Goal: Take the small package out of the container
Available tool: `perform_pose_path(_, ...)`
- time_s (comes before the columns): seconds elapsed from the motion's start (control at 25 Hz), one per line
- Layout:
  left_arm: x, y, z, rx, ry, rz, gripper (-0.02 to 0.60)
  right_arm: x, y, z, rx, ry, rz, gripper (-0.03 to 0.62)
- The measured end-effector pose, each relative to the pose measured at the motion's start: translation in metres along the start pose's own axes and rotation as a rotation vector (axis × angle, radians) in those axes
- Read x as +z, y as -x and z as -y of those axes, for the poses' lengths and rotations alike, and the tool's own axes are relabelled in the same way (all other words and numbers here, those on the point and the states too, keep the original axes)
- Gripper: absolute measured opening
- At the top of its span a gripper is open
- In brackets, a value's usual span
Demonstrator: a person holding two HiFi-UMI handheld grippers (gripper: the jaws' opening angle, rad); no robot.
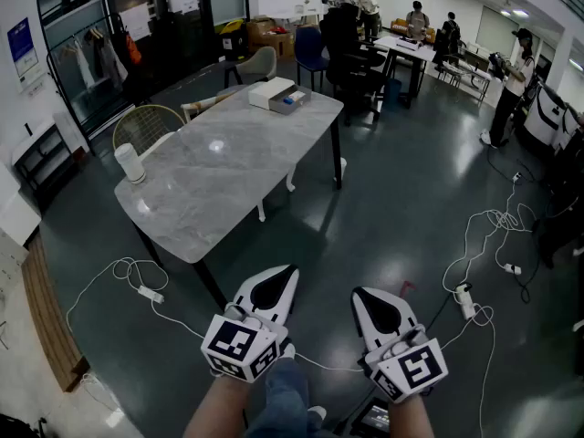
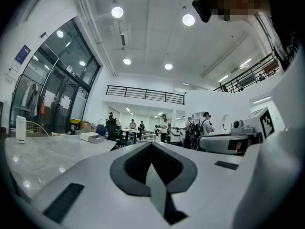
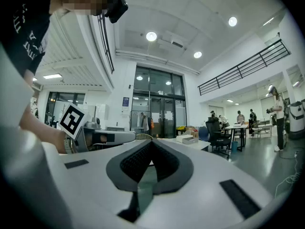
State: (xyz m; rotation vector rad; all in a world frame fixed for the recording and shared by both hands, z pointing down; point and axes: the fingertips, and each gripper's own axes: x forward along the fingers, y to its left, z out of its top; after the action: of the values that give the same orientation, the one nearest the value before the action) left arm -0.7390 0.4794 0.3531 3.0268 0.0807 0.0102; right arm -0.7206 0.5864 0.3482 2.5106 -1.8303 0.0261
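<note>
Plainly, both grippers were held low and level over the dark glossy floor, well short of the long grey marble-topped table. The left gripper had its white jaws closed tip to tip with nothing between them; its own view showed the dark pads meeting at the point. The right gripper was likewise closed and empty, its ribbed pads drawn together in the right gripper view. The two sat side by side, apart from each other, each carrying its cube of square markers.

At the far end of the table lay a shallow grey open container, touching a flat white rectangular box. Inside the container rested a small blue package, too small for any detail to be made out. Both grippers were well apart from it.

A white upright cylinder stood on the table's near left corner. A round-backed wicker chair was drawn up at the table's left side. White cables trailed across the floor to the right, and another white cable with a power strip lay by the near table leg. Several people stood around tables at the back of the hall.
</note>
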Motion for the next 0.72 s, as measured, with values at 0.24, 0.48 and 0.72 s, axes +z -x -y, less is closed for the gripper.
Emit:
perform_pose_path(0.24, 0.022, -0.029, -0.008, 0.009, 0.000, 0.047, 0.012, 0.027, -0.014, 0.033, -0.038, 0.021, 0.051, 0.025)
perform_pose_path(0.48, 0.046, -0.082, -0.046, -0.022, -0.029, 0.079, 0.012, 0.042, -0.072, 0.070, -0.041, 0.015, 0.075, 0.025)
perform_pose_path(0.72, 0.068, -0.129, -0.113, -0.047, -0.060, 0.082, 0.012, 0.058, -0.156, 0.097, -0.047, 0.039, 0.082, 0.025)
